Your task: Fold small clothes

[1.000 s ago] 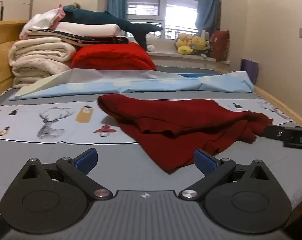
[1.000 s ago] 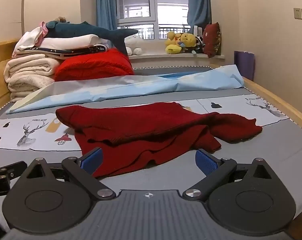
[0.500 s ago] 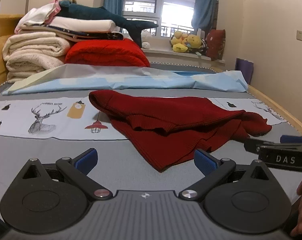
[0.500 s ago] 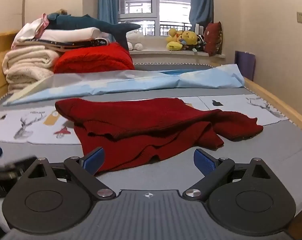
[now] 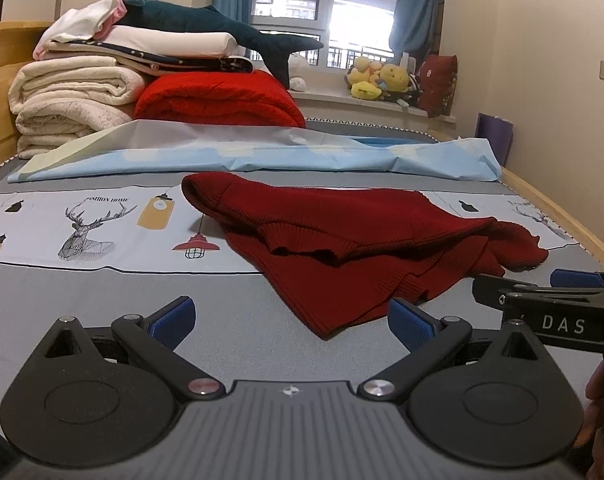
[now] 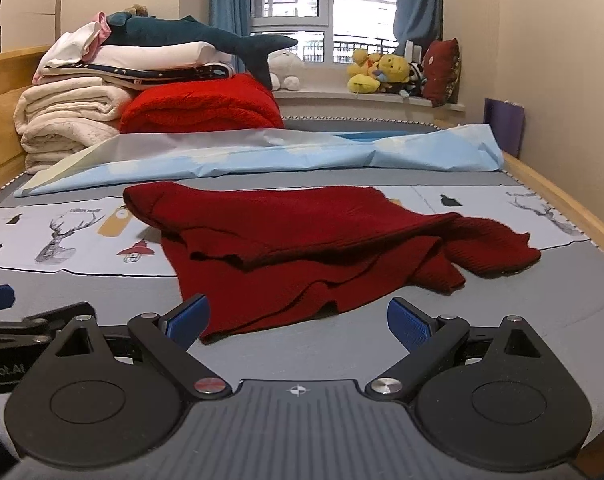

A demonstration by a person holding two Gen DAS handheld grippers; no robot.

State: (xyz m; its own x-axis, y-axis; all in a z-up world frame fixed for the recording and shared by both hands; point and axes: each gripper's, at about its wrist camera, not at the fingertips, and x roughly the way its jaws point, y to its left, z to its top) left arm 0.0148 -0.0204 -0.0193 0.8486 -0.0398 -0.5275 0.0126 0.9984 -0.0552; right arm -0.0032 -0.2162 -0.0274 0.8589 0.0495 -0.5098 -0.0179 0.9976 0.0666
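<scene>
A crumpled dark red knitted sweater [image 5: 362, 248] lies on the grey printed bed [image 5: 101, 288]. Both the left hand-held gripper [image 5: 291, 320] and right hand-held gripper [image 6: 297, 320] hover before it, jaws spread, empty.

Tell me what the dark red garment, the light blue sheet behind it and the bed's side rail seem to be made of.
Dark red garment: a knit, likely wool or acrylic; ribbed hems, matte, soft drape.
Light blue sheet: thin woven fabric, perhaps cotton or polyester; smooth, with crisp creases and a slight sheen.
Side rail: light wood, from its pale yellow tone; its finish cannot be told.
</scene>
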